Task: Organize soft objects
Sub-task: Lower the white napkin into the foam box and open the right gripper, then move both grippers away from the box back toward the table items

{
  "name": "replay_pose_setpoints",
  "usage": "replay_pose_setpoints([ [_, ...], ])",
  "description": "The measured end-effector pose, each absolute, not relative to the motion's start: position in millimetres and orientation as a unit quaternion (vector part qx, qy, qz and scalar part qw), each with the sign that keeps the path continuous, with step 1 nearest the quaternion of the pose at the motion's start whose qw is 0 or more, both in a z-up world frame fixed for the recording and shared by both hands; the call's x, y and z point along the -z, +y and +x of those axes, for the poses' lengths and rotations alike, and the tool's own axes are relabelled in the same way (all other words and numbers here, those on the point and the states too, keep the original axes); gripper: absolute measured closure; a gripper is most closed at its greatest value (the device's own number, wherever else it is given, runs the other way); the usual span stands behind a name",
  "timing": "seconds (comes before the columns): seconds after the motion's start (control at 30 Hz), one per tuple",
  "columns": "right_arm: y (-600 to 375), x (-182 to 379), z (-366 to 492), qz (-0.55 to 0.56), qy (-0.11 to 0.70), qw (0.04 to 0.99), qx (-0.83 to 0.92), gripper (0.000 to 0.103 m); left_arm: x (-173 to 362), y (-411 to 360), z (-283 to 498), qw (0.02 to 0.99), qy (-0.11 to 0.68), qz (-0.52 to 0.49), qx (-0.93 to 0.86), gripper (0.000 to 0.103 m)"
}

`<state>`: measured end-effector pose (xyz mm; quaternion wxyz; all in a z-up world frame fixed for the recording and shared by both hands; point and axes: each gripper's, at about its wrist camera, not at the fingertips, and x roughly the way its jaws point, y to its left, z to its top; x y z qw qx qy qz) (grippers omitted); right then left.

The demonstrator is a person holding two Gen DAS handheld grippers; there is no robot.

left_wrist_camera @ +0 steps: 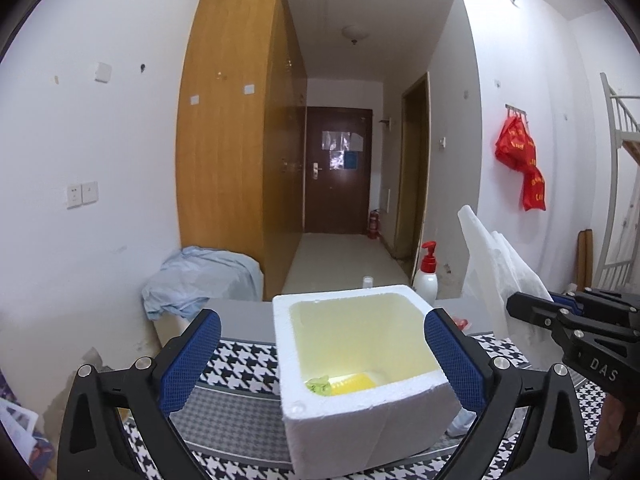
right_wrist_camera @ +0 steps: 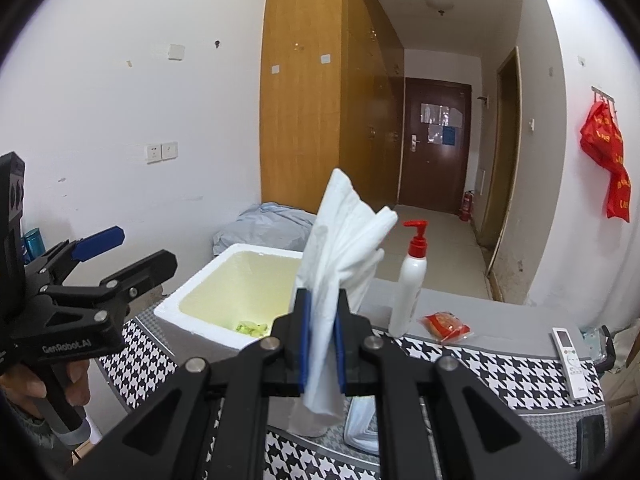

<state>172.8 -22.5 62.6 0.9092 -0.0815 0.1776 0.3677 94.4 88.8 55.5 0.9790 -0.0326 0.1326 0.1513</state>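
Two grippers hung over the table: right gripper (right_wrist_camera: 322,352) clamped on a white cloth (right_wrist_camera: 340,240) beside the foam box (left_wrist_camera: 360,412), left gripper (left_wrist_camera: 320,360) spread wide around it; dropping the cloth inside seemed next.

- A white pump bottle (right_wrist_camera: 410,280) with a red pump head is standing upright on the table's grey strip (right_wrist_camera: 500,312).
- A red snack packet (right_wrist_camera: 445,326) is lying just beside the bottle.
- A white remote control (right_wrist_camera: 571,362) is resting on the houndstooth cloth (right_wrist_camera: 492,372).
- Red bags (left_wrist_camera: 520,160) are hanging from wall hooks.
- A light blue sheet (left_wrist_camera: 200,280) is draping over something beside the wooden wardrobe (left_wrist_camera: 232,128).
- A fire extinguisher (left_wrist_camera: 373,224) is standing near the dark door (left_wrist_camera: 338,168).
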Motion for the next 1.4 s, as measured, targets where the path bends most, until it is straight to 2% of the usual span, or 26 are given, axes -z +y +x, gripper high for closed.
replay_pose_setpoints([
  [0.63, 25, -55, 191, -0.102, 0.201, 0.888, -0.401, 0.089, -55, 96, 63, 0.977, 0.106, -0.025, -0.185, 0.001],
  [1.0, 54, -48, 200, -0.121, 0.225, 0.873, -0.416, 0.088, -48, 107, 59, 0.970, 0.119, -0.036, -0.206, 0.001],
  [1.07, 58, -46, 199, -0.126, 0.230, 0.870, -0.418, 0.076, -48, 107, 57, 0.971, 0.118, -0.036, -0.205, 0.001],
  [1.1, 61, -44, 199, -0.133, 0.234, 0.866, -0.421, 0.059, -47, 106, 56, 0.972, 0.117, -0.035, -0.202, 0.001],
  [1.13, 63, -42, 200, -0.137, 0.237, 0.864, -0.422, 0.047, -47, 106, 56, 0.972, 0.117, -0.034, -0.199, 0.001],
  [1.4, 66, -36, 196, -0.136, 0.247, 0.868, -0.408, 0.046, -45, 112, 55, 0.978, 0.113, -0.034, -0.172, 0.001],
])
